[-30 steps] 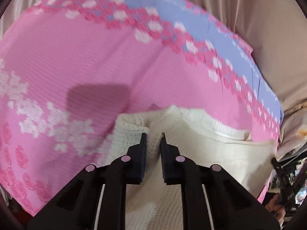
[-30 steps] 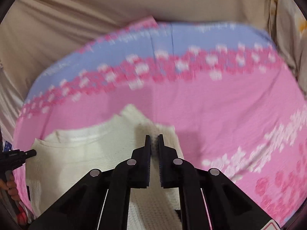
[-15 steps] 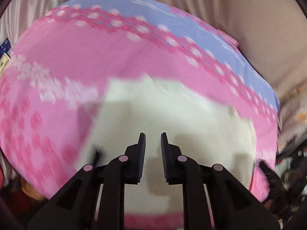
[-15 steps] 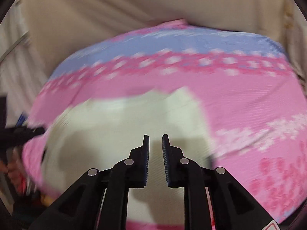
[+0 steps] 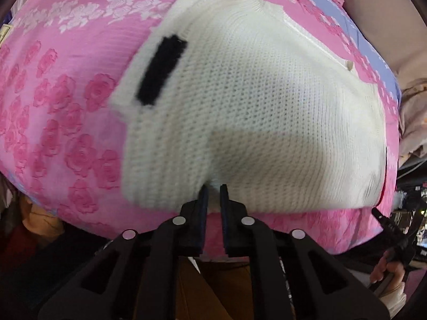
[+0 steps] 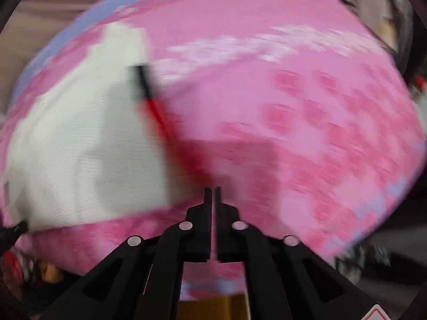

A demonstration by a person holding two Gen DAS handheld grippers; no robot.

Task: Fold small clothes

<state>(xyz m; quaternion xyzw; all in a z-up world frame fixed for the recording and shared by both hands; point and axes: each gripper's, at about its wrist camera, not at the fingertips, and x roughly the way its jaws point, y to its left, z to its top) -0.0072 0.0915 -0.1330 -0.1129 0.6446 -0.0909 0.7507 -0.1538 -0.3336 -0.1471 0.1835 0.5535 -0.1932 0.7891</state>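
The white knit [image 5: 248, 112] lay spread on the pink floral cover [image 5: 66, 106], a sleeve with a black patch [image 5: 161, 70] folded in over its side. The left tongs [image 5: 212, 186] sat at the knit's near hem, slightly spread with hem fabric between the fingers, not clearly pinching it. The right tongs [image 6: 212, 190] were almost pressed together and empty, over bare cover just beside the knit's edge [image 6: 80, 138]; that view was blurred. The risk lay in that loose left hold: if lifted before closing, the hem would probably slip out and the fold would sag lopsided. The right tongs could also snag the cover instead of the knit, dragging both askew.
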